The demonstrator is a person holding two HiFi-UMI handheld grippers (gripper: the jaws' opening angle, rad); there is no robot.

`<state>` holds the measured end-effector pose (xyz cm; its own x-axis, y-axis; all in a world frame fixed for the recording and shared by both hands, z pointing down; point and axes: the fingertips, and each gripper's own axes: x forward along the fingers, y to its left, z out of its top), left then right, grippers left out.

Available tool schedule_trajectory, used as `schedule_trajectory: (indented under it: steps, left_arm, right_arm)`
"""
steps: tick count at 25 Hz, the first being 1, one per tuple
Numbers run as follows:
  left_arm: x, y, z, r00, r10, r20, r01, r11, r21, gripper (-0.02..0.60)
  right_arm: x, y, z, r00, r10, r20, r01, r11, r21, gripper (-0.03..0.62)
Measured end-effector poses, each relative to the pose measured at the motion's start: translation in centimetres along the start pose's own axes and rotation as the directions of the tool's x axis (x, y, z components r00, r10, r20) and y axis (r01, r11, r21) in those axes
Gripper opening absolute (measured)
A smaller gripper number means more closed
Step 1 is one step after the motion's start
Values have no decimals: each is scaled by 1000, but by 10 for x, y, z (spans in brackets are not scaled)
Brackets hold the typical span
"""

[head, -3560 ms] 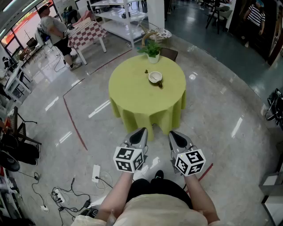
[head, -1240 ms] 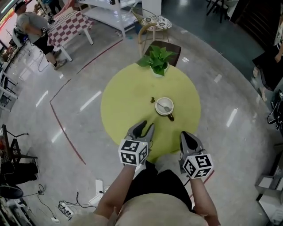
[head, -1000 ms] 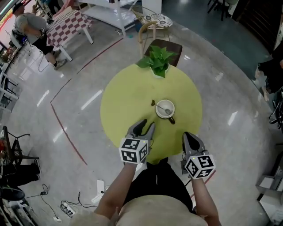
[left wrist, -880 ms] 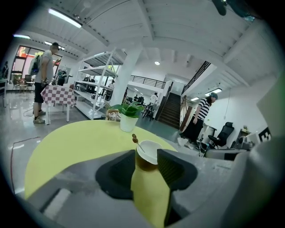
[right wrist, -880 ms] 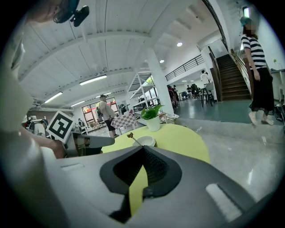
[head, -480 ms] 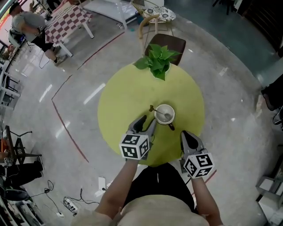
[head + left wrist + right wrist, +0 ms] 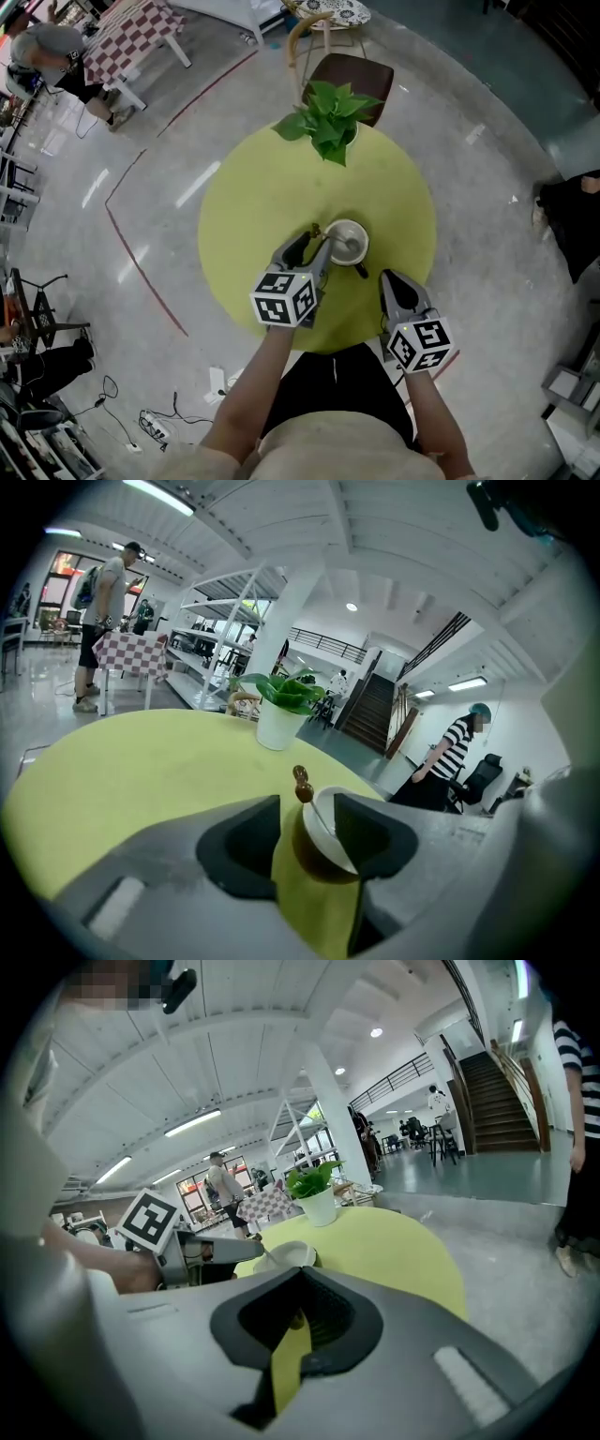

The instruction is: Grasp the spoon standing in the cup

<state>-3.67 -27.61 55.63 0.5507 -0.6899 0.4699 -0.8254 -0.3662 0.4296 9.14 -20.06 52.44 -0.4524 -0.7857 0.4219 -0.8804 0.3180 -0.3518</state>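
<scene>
A cup (image 7: 348, 242), brown outside and white inside, stands on the round yellow-green table (image 7: 253, 197). A spoon leans in it, its brown handle end (image 7: 318, 231) sticking out over the left rim. My left gripper (image 7: 309, 251) is at the cup's left side. Its jaws have just been opening and stand open with nothing gripped. In the left gripper view the cup (image 7: 323, 850) and spoon handle (image 7: 302, 785) sit just beyond the gap (image 7: 307, 822). My right gripper (image 7: 391, 281) hovers shut over the table's near edge, right of the cup (image 7: 286, 1256).
A potted plant (image 7: 328, 112) stands at the table's far side with a brown chair (image 7: 352, 75) behind it. A red line (image 7: 141, 272) runs across the grey floor on the left. A person in a striped shirt (image 7: 450, 761) stands beyond the table.
Both grippers have moved forward and down over the table toward the cup. The left gripper's tips now reach the cup's left side and its jaws stand wider apart.
</scene>
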Motion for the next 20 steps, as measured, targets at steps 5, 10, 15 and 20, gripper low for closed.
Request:
schedule_trajectory:
  steps: [5, 10, 15, 20]
  left_arm:
    - [6, 0, 4, 1000, 0, 0, 0, 1000, -12, 184]
    - [15, 1, 6, 1000, 13, 5, -13, 1000, -6, 133]
    - [16, -1, 11, 1000, 14, 11, -14, 1000, 2, 95]
    - [15, -2, 16, 1000, 15, 20, -15, 1000, 7, 61]
  right_arm:
    - [2, -2, 1, 1000, -3, -14, 4, 1000, 13, 0]
    - [6, -11, 2, 1000, -8, -15, 8, 1000, 19, 0]
    - [6, -13, 4, 1000, -10, -15, 10, 1000, 23, 0]
    - [7, -12, 7, 1000, -6, -11, 6, 1000, 22, 0]
